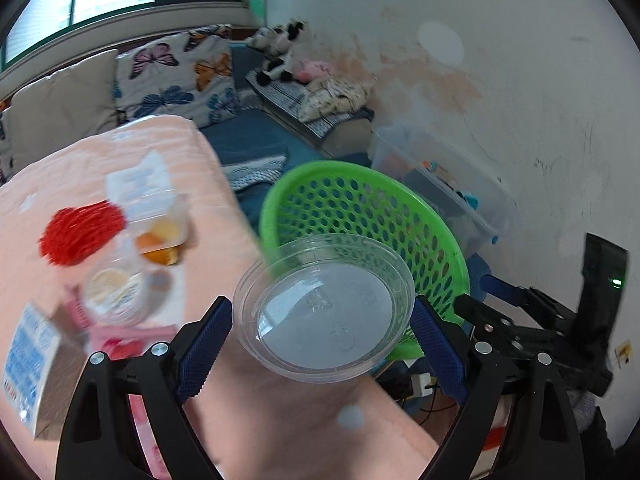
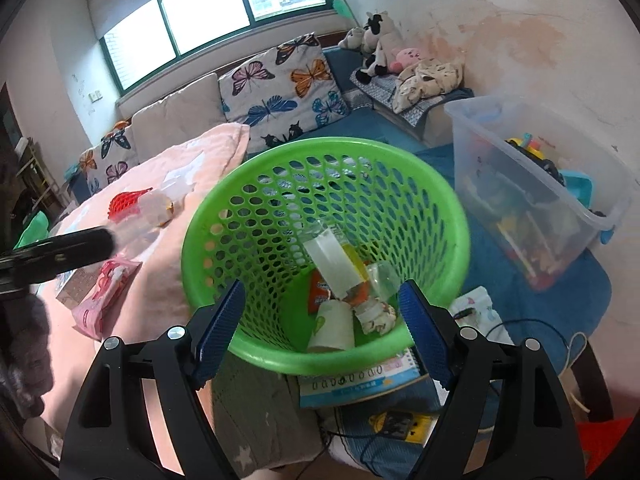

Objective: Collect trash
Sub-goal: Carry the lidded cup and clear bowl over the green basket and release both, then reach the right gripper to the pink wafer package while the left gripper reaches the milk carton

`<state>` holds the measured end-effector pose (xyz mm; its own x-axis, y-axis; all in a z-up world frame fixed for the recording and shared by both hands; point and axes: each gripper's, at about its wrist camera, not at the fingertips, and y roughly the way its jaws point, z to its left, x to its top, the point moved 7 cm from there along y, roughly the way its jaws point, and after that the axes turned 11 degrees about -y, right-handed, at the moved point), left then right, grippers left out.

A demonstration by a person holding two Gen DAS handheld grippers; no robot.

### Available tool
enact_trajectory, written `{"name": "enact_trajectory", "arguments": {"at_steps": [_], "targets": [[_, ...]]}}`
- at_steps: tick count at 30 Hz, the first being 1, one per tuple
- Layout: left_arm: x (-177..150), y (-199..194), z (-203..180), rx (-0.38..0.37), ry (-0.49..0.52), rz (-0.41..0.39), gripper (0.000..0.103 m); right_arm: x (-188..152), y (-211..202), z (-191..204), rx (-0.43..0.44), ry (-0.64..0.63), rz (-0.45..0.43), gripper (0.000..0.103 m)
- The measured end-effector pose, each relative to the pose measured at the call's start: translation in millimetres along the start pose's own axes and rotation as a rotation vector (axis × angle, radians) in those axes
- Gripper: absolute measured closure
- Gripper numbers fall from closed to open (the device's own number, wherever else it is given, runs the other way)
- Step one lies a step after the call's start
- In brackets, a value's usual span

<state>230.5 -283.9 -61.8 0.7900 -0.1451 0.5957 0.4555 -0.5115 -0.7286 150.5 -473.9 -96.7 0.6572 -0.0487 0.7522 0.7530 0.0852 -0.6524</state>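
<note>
My left gripper [image 1: 322,308] is shut on a clear round plastic bowl [image 1: 324,312], its blue pads against both sides, over the edge of the pink blanket [image 1: 280,420]. Just beyond the bowl stands the green mesh basket [image 1: 360,208]. My right gripper [image 2: 322,286] hangs open over the green basket [image 2: 320,148] with nothing between its fingers. Inside lie a paper cup [image 2: 332,326], a clear wrapper [image 2: 332,264] and crumpled paper [image 2: 376,314]. On the blanket lie a red mesh net [image 1: 80,232], a clear tray of orange fruit [image 1: 160,228], a lidded cup [image 1: 116,292], a carton [image 1: 32,368] and a pink packet [image 1: 120,340].
A clear storage bin [image 2: 540,200] full of toys stands right of the basket against the wall. Butterfly cushions [image 2: 288,84] and plush toys [image 2: 376,44] line the back. A booklet [image 2: 360,380] and cables [image 2: 520,332] lie on the blue floor mat by the basket.
</note>
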Motion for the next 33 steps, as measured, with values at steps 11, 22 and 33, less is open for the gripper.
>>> {"name": "enact_trajectory", "arguments": {"at_steps": [11,22,33], "targets": [[1.8,49.1,-27.4,0.052,0.090,0.084,0.014,-23.0,-12.0,-23.7,-0.018,0.059,0.007,0.024],[-2.1,30.0,-16.1,0.032,0.054,0.044,0.010,-24.3,-13.3,-12.9,0.008,0.054,0.006,0.024],[-18.6,-36.1,36.6,0.100,-0.011,-0.072,0.010,-12.2,-13.2,40.1,0.089,-0.014,0.007,0.024]]}}
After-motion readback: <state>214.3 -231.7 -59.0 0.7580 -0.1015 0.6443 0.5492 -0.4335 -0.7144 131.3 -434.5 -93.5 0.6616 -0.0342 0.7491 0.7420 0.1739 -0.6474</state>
